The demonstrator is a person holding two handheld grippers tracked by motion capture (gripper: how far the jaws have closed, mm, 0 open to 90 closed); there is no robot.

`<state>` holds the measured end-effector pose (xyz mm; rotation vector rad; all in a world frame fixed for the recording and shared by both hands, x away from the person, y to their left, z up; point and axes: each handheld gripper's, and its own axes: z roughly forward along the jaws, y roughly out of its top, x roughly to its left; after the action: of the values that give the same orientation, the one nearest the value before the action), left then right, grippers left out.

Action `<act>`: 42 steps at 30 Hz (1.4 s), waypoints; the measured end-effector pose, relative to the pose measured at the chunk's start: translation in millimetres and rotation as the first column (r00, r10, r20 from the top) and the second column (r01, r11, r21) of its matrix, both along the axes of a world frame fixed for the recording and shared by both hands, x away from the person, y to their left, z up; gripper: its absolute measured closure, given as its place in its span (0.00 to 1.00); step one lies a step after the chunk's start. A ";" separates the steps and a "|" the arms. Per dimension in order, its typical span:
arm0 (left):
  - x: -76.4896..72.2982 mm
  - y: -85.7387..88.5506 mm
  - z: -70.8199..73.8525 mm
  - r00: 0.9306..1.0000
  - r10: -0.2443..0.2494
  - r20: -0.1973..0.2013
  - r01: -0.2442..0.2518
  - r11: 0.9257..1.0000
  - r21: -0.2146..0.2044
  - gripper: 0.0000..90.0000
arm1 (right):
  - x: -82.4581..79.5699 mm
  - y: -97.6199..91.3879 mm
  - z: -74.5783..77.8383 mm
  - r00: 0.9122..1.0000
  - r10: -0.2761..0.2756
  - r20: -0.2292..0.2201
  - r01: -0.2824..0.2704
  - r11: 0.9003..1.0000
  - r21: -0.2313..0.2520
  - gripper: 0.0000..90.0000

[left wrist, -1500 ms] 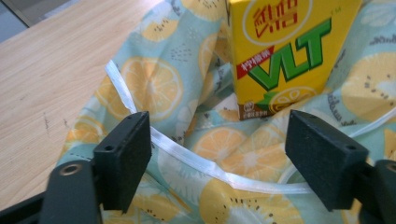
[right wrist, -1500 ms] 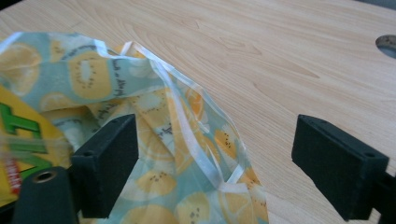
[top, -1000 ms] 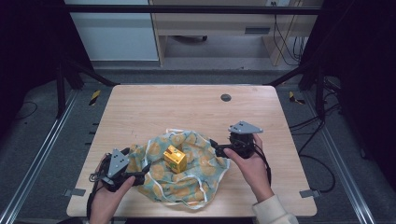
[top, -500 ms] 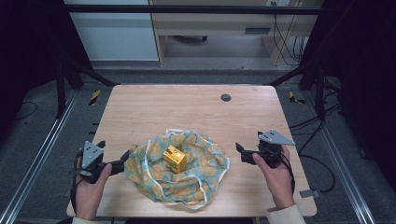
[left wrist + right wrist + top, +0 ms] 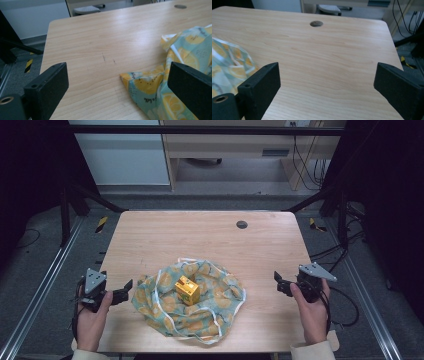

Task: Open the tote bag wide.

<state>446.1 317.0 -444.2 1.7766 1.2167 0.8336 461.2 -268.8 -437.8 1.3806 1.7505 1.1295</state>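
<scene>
A teal cloth with a yellow lemon print [image 5: 200, 312] lies spread and rumpled on the near middle of the wooden table [image 5: 200, 240]. A small yellow box [image 5: 187, 290] stands on its centre. My left gripper [image 5: 125, 291] is open just left of the cloth, not touching it. In the left gripper view the cloth's corner [image 5: 150, 87] lies on the table between the wide-apart jaws. My right gripper [image 5: 278, 283] is open near the table's right edge, well clear of the cloth. The cloth's edge [image 5: 229, 62] sits to the left of its jaws.
A round dark grommet hole [image 5: 242, 224] [image 5: 316, 23] is set in the far right part of the tabletop. Metal frame rails [image 5: 45, 285] run along both sides of the table. Cables [image 5: 345, 295] trail on the floor at the right.
Both grippers have drawn outward from the cloth's edges, the left toward the left table edge and the right toward the right edge. The cloth and box stay put.
</scene>
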 end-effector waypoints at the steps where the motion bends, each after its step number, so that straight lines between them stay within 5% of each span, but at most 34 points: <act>1: 1.9 0.7 -1.1 1.000 0.001 -0.006 -0.001 1.000 0.004 0.04 | 0.7 -3.4 -2.0 1.000 -0.012 -0.008 0.012 1.000 0.003 0.08; 18: 31.9 28.5 -19.8 0.989 0.069 -0.129 -0.068 0.998 0.014 0.05 | 9.4 -33.2 -22.8 0.990 -0.091 -0.103 0.095 0.995 0.031 0.08; 29: 39.4 22.2 -25.4 0.986 0.041 -0.161 -0.029 0.997 0.077 0.05 | 15.1 -29.9 -32.7 0.988 -0.069 -0.141 0.071 0.997 0.014 0.09; 35: 36.7 8.1 -24.1 0.985 0.013 -0.171 0.010 0.991 0.136 0.05 | 12.3 -9.6 -33.6 0.984 0.015 -0.177 -0.025 0.998 -0.052 0.10; 42: 31.8 -6.7 -22.1 0.985 -0.009 -0.173 0.039 0.984 0.171 0.05 | 12.6 24.4 -37.0 0.966 0.129 -0.223 -0.157 0.981 -0.111 0.10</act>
<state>478.0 310.3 -466.3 2.0359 1.2619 0.8068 473.8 -244.4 -474.7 1.3576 2.0683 0.9512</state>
